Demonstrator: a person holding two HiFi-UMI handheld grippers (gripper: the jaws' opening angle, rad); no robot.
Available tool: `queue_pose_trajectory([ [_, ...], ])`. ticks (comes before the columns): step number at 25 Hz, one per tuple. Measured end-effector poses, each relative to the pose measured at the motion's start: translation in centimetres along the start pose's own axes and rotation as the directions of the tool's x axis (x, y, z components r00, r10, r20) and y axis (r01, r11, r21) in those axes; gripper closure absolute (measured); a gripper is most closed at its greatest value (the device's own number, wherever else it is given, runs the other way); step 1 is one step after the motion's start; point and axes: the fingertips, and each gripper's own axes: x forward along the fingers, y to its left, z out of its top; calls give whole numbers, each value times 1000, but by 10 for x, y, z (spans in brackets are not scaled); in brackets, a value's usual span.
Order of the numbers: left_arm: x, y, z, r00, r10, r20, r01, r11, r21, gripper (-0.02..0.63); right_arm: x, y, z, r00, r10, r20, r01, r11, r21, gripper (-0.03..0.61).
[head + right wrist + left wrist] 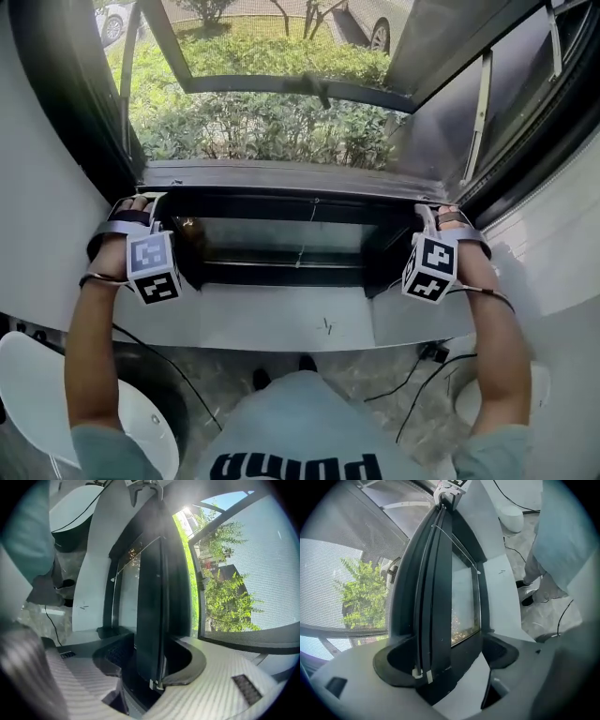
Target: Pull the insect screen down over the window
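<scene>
Insect screen's bottom bar (291,178) lies level across the window, low down and just above the dark lower frame (281,208), in the head view. You hold it at both ends. Your left gripper (142,201) is at the bar's left end and your right gripper (433,214) at its right end, each with its marker cube facing you. The grey mesh (441,131) rises from the bar, with green bushes (262,131) showing outside. Below the frame sit a glass pane (281,234) and then the white sill (281,319). It is not clear whether the bar touches the frame.

In the left gripper view, the left gripper (443,660) is clamped on the dark bar (433,597), one pad pressed against each side of it. The bar runs straight away to the right gripper (449,491) at its far end. The mesh (328,583) fills the left side, with a leafy tree behind it.

In the right gripper view, the right gripper (150,663) pinches the same bar (150,597) between its two pads. The left gripper (143,489) shows small at the far end. The mesh (262,588) covers the right side, with trees and sky beyond.
</scene>
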Motion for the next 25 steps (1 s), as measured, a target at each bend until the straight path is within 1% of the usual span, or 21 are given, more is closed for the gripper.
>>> queue_pose_trajectory([
  [2, 2, 1, 1, 1000, 20, 7, -20, 1000, 3, 179, 2, -1, 1, 999, -45, 5, 45, 999, 1, 373],
  [6, 17, -12, -6, 999, 33, -2, -33, 999, -5, 179, 6, 0, 2, 990, -137, 15, 137, 991, 11, 373],
  [11, 16, -5, -5, 992, 124, -25, -124, 992, 5, 179, 9, -1, 1, 970, -241, -8, 241, 970, 26, 373],
  [16, 24, 4, -4, 979, 201, -18, -201, 980, -7, 179, 12, -5, 2, 950, -313, -13, 313, 948, 59, 373],
  [18, 24, 1, -5, 978, 209, -20, -209, 978, -13, 179, 12, -4, 3, 941, -337, -22, 338, 938, 72, 373],
  [21, 22, -5, -5, 979, 202, -30, -202, 979, -3, 179, 11, -1, 2, 938, -342, -52, 345, 936, 70, 377],
  [23, 22, -4, -4, 978, 208, -23, -208, 978, -2, 179, 10, -2, 1, 932, -356, -62, 360, 930, 74, 379],
  [25, 23, 1, -6, 972, 235, -13, -235, 972, -4, 179, 12, -6, 3, 914, -402, -58, 406, 909, 96, 388],
])
